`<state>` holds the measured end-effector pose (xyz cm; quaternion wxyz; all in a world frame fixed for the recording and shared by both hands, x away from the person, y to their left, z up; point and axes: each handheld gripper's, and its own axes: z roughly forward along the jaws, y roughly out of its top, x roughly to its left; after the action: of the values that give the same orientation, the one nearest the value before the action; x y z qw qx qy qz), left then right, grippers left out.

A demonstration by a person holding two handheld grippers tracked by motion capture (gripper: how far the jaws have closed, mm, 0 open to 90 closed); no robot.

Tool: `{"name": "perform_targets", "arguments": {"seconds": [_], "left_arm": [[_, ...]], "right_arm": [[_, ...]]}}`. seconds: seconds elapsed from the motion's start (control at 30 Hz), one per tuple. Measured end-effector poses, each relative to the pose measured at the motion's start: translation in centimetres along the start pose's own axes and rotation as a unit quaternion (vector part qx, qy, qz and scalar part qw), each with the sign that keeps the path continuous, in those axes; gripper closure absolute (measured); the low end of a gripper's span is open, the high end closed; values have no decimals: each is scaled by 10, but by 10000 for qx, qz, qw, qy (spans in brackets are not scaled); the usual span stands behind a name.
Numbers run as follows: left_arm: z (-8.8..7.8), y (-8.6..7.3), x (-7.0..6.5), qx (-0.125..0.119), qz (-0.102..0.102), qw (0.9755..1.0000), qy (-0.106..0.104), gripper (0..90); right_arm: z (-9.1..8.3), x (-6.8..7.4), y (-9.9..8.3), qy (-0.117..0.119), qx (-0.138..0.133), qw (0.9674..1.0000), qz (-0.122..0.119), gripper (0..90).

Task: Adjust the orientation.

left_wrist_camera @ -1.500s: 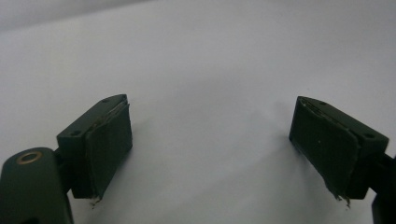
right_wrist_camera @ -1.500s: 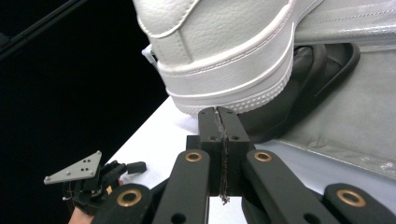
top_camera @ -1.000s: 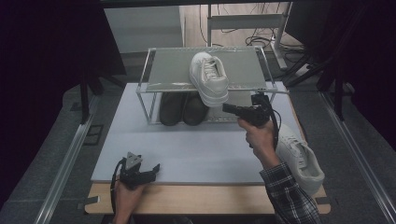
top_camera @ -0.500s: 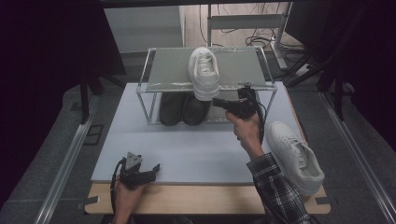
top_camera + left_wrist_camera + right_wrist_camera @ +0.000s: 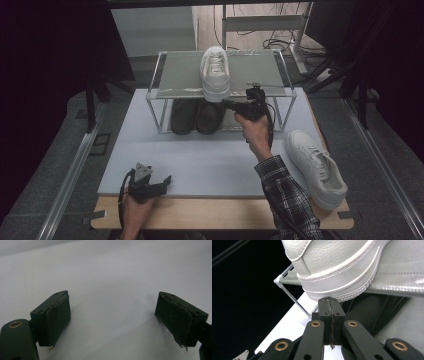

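- Left tool (image 5: 162, 181) low at the near left of the table (image 5: 210, 165), held in the left hand (image 5: 134, 210); its cable loops beside the wrist.
- Left gripper view: same tool (image 5: 112, 322) released, jaws wide apart, bare pale table surface between the pads (image 5: 58, 317), nothing gripped.
- Rack (image 5: 170, 80) stands at the far side of the table, metal frame with a grey top shelf (two tiers, lower one is the table itself).
- Black shoes (image 5: 196, 117) sit as a pair under the shelf, side by side, touching.
- White shoe (image 5: 215, 72) on the top shelf, roughly mid-shelf, heel toward the near edge and slightly overhanging it, toe pointing away.
- Right tool (image 5: 227, 104) held level in the right hand (image 5: 255, 130), tip just below and beside the heel of the shelf shoe.
- Right gripper view: tool (image 5: 329, 302) clenched, jaws pressed flat together with nothing between them; tip sits right under the sole edge of that white shoe (image 5: 337, 267) (contact or a hair off, can't tell).
- Plaid sleeve (image 5: 287, 195) runs from the near edge up to the right hand.
- Second white shoe (image 5: 316, 167) lies on the right side of the table, upright on its sole, well apart from the rack, toe toward the near right corner.
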<state>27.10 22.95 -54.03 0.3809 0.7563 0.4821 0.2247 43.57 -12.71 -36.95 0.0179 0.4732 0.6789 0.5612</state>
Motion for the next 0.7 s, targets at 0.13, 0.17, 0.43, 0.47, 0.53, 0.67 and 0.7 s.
{"name": "perform_targets", "arguments": {"seconds": [0.13,0.17,0.43,0.47,0.53,0.67,0.7], "left_arm": [[0,0,0,-3,-2,10000,0,125],[0,0,0,-5,-8,10000,-1,125],[0,0,0,-8,-6,10000,7,125],[0,0,0,-10,-6,10000,7,125],[0,0,0,-2,-2,10000,-1,125],[0,0,0,0,2,10000,1,125],[0,0,0,-1,-2,10000,-1,125]], "right_arm": [[6,0,2,-42,-19,10000,-19,897],[7,1,3,-68,-9,10000,-17,897],[21,9,3,-79,-6,9999,-127,896],[21,10,3,-98,1,9998,-159,896],[20,11,3,-132,11,9995,-298,891],[16,8,2,-75,12,9996,-289,872],[15,8,2,-46,13,9996,-262,871]]}}
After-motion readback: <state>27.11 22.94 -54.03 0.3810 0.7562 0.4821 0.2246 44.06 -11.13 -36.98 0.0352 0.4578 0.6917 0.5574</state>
